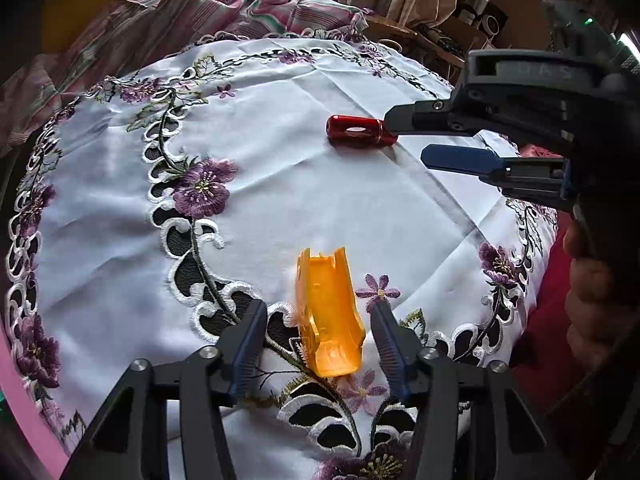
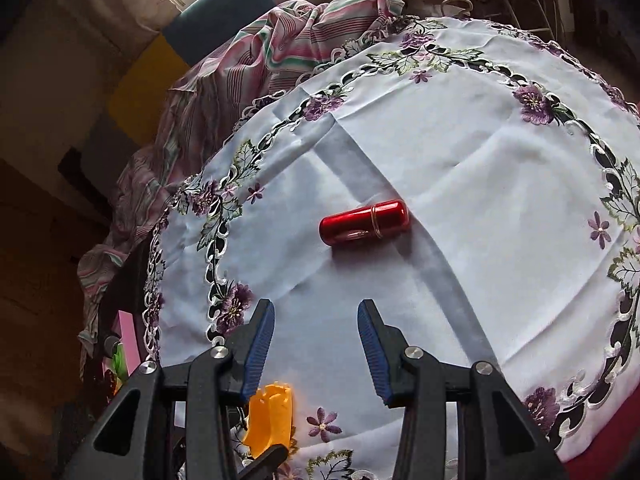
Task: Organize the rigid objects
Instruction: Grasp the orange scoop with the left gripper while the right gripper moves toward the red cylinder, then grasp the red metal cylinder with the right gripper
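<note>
An orange plastic shell piece (image 1: 328,312) lies on the white embroidered tablecloth (image 1: 320,200), between the fingers of my left gripper (image 1: 319,308). Gaps show on both sides of it, so the pads do not press on it and the gripper is open. A glossy red cylinder (image 2: 364,222) lies on its side near the cloth's middle. My right gripper (image 2: 316,306) stands open just short of it with nothing between its fingers. In the left wrist view the right gripper (image 1: 406,139) reaches in from the right beside the red cylinder (image 1: 360,130). The orange piece (image 2: 270,416) also shows low in the right wrist view.
A crumpled pink striped cloth (image 1: 192,12) is heaped at the far edge of the table. Cluttered shelves (image 1: 460,20) stand behind. A person's hand (image 1: 592,292) holds the right gripper's handle over a red surface (image 1: 544,320). A pink edge (image 1: 24,412) runs along the near left.
</note>
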Available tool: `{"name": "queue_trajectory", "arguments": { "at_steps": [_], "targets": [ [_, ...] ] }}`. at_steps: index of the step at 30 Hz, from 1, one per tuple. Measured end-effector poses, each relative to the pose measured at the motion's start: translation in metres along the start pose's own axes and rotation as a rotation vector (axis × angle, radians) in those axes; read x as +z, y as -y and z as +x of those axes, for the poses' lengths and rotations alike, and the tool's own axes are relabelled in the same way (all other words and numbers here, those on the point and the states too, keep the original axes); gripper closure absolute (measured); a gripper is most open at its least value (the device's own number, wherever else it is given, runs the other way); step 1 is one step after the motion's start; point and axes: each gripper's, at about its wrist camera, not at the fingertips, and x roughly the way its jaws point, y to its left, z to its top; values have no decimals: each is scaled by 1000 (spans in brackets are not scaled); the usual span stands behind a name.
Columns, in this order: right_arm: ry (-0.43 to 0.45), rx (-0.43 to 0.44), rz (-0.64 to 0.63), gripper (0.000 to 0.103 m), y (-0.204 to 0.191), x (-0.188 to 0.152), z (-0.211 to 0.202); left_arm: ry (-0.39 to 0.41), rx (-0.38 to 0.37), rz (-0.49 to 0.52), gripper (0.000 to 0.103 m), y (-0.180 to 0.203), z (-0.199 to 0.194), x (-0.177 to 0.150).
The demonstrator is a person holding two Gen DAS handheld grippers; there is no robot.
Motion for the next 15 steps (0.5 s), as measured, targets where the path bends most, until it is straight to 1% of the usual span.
{"name": "queue_trajectory", "arguments": {
  "at_steps": [1,2,4,7,15],
  "targets": [
    [2,-3,0,58,0,0,0,-15,9,0,76,-1,6,0],
    [2,-7,-1,58,0,0,0,-7,19,-3,76,-1,8,-1],
    [-3,-16,-4,58,-1,-1,1,16,5,-4,77,-1,3,-4],
    [-18,-44,-15,58,-2,-2,5,50,37,12,77,1,-9,-11],
    [-60,-127,-62,58,-4,1,18,120,92,-45,77,-23,-45,-35]
  ]
}}
